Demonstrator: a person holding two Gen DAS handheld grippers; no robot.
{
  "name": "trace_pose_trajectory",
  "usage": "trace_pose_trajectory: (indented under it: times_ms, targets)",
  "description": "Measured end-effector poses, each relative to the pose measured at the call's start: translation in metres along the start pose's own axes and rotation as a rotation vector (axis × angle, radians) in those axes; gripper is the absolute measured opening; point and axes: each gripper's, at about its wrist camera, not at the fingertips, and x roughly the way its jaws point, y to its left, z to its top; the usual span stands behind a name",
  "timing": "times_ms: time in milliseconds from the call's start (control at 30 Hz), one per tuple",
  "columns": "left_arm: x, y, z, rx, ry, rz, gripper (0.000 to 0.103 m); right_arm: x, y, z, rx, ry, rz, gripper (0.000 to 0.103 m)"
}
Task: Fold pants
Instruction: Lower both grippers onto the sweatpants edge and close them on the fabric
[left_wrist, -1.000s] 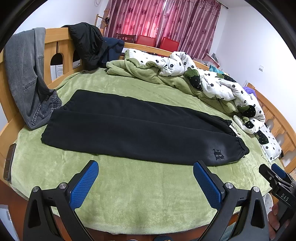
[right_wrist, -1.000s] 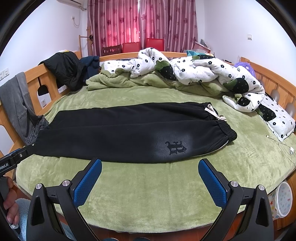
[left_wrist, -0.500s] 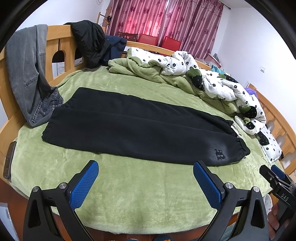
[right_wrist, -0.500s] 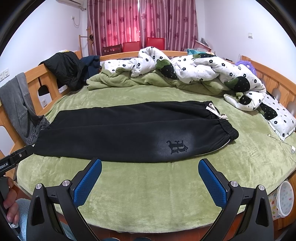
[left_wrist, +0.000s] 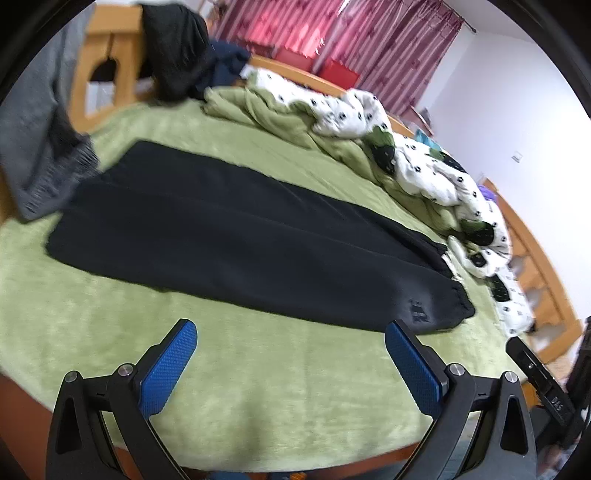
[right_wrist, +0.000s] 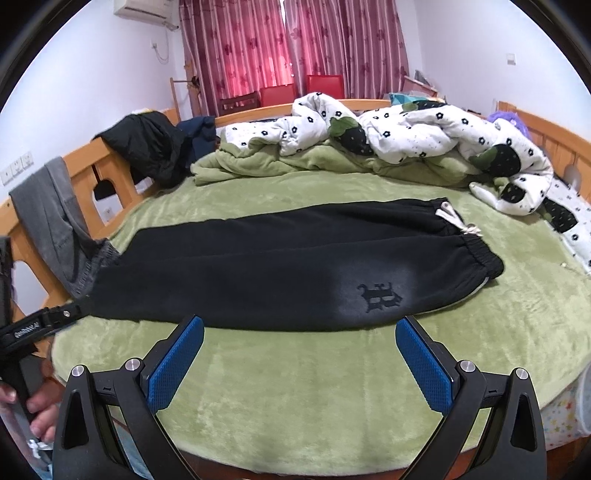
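Note:
Black pants (left_wrist: 236, 243) lie flat on the green bed cover, legs together, folded lengthwise. The cuffs are at the left and the elastic waistband at the right. In the right wrist view the pants (right_wrist: 280, 266) show a dark logo (right_wrist: 378, 297) near the waistband and a white drawstring (right_wrist: 456, 221). My left gripper (left_wrist: 290, 354) is open and empty, hovering over the cover in front of the pants. My right gripper (right_wrist: 299, 347) is open and empty, just short of the pants' near edge below the logo.
A rumpled white flowered quilt (right_wrist: 424, 136) and green blanket (right_wrist: 266, 162) lie at the far side. Grey jeans (right_wrist: 55, 218) and a black jacket (right_wrist: 147, 144) hang on the wooden bed rail (right_wrist: 110, 173). The left gripper shows at the right wrist view's left edge (right_wrist: 40, 325).
The left gripper has swung forward and toward the left, so its view is blurred and the pants look closer. The right gripper has edged closer to the pants. Both stay open.

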Motion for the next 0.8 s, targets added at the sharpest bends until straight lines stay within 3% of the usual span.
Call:
trace_pose_trajectory:
  times_ms: [67,233,400,500,567,633,800]
  targets:
    - [0.005,0.007,0.011,-0.017,0.009,0.013,0.102,0.004,-0.004,0.009,-0.001,-0.013,0.004,0.102]
    - [0.004,0.029,0.027,0.004,-0.052,0.046,0.102,0.012,-0.015,0.025,-0.124,-0.078,-0.096,0.102]
    - [0.032,0.06,0.025,0.035,-0.014,0.112,0.102,0.04,-0.052,0.025,-0.103,-0.069,-0.143,0.101]
    - [0.052,0.082,0.017,0.019,0.029,0.128,0.092,0.07,-0.082,0.019,-0.019,0.049,-0.119,0.093]
    - [0.068,0.099,0.012,-0.009,0.071,0.144,0.086,0.094,-0.106,0.011,0.053,0.135,-0.076,0.08]
    - [0.078,0.114,0.007,-0.055,0.095,0.136,0.077,0.108,-0.121,0.003,0.096,0.151,-0.093,0.079]
    - [0.099,0.158,0.001,-0.199,0.105,0.043,0.076,0.139,-0.15,-0.024,0.167,0.189,-0.106,0.079]
